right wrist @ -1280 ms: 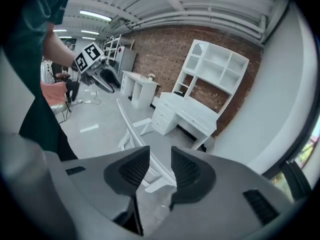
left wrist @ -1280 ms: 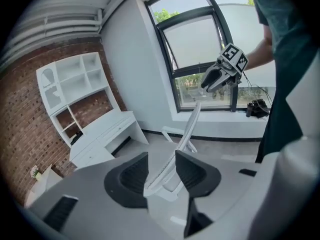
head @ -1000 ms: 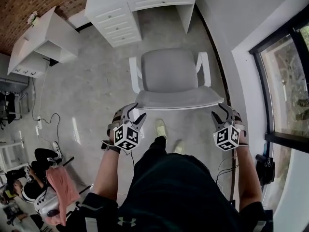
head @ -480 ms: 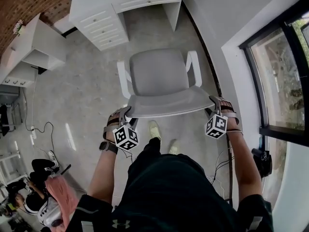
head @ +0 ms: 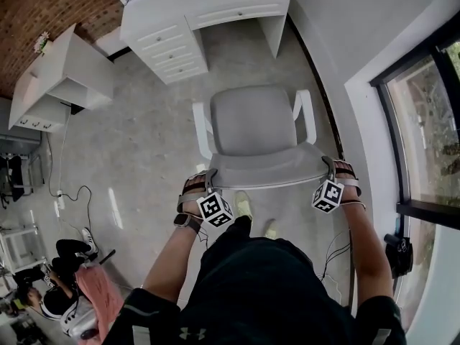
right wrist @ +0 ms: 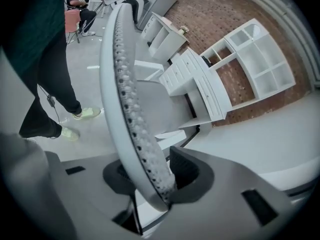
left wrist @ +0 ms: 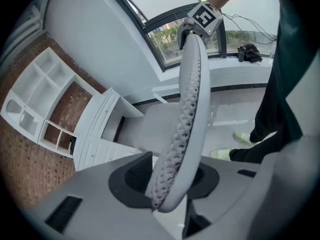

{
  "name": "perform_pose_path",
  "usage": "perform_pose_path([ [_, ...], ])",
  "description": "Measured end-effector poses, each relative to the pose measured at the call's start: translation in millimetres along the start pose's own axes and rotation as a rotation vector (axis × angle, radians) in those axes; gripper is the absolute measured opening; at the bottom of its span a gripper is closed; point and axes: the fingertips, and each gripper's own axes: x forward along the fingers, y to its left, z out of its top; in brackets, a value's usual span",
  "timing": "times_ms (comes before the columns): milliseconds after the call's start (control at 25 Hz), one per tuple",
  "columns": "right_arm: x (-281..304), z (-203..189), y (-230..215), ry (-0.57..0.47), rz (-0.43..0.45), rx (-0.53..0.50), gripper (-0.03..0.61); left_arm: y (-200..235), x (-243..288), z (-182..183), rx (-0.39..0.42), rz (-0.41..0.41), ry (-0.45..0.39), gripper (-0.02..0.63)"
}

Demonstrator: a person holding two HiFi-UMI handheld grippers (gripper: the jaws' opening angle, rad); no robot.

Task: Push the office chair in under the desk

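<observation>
The grey office chair (head: 255, 117) stands on the floor, facing the white desk (head: 208, 6), with a stretch of floor between them. Its backrest (head: 266, 169) runs across in front of me. My left gripper (head: 208, 180) is at the backrest's left end and my right gripper (head: 329, 167) at its right end. In the left gripper view the perforated backrest edge (left wrist: 192, 94) fills the gap of the left gripper (left wrist: 167, 184). The right gripper view shows the same edge (right wrist: 120, 79) wedged in the right gripper (right wrist: 155, 176). Both pairs of jaws are closing, pads against the edge.
A second white desk (head: 65, 70) stands at the left by the brick wall. A window wall (head: 424, 121) runs close along the chair's right side. Cables (head: 72, 185) lie on the floor at left, and a person (head: 57, 279) sits at lower left.
Both grippers, open behind the chair a second ago, have moved forward onto the two ends of the backrest and their jaws have narrowed onto its edge.
</observation>
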Motion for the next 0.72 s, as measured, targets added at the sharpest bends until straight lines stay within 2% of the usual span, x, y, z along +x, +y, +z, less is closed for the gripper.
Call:
perform_pose_path([
  [160,3.5,1.8,-1.6,0.019,0.004,0.003,0.123,3.5,5.8,-0.7,0.004,-0.017,0.028,0.126],
  [320,8.9,1.3,-9.2,0.031,-0.005,0.031,0.123,11.2,11.0,2.5,-0.017,-0.018,0.013,0.127],
  [720,35.1,12.8,-44.7,0.078,-0.009,0.063,0.124,60.0,34.8,9.1,-0.041,0.009,-0.007,0.129],
])
